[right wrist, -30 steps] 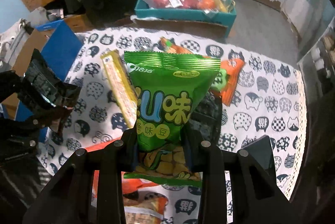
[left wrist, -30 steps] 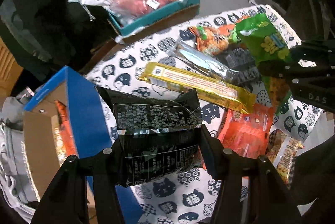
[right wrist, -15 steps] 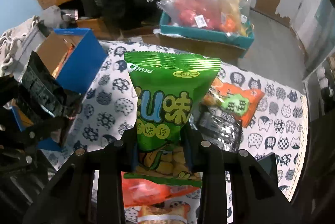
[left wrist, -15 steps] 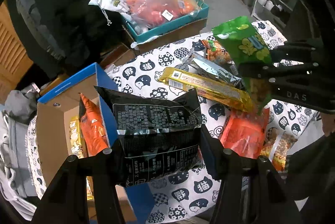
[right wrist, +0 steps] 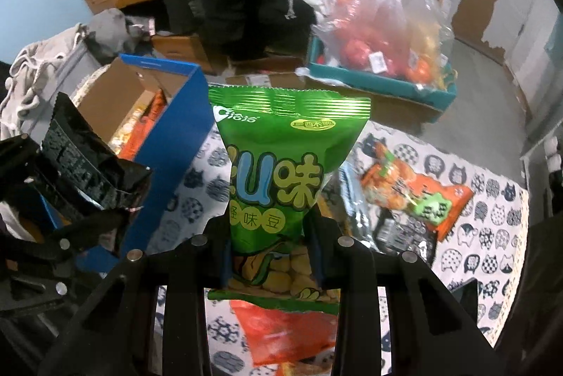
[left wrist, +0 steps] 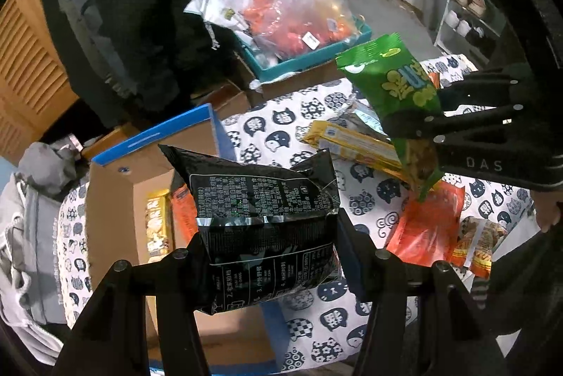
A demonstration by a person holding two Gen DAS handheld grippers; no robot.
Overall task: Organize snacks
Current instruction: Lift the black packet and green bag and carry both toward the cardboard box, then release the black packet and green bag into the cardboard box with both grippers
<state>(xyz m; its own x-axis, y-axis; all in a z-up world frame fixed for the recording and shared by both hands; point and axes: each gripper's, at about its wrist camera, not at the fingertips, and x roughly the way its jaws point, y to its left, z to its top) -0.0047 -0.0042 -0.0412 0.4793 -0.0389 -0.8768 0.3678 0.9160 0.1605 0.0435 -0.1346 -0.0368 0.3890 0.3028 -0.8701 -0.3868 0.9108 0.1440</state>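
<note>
Upright between the clamped fingers of the right gripper (right wrist: pixel 269 261) stands a glossy green snack bag (right wrist: pixel 281 172), crimped on top. Left of it, the left gripper (left wrist: pixel 269 247) pinches a crinkled black packet (left wrist: pixel 260 217) just before the blue box (left wrist: pixel 151 144).

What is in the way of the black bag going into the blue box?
Nothing visible. The left tool holds the black bag up right by the blue box, whose top is open. The snacks inside lie low and leave room. The green bag in the right tool is off to the side.
</note>
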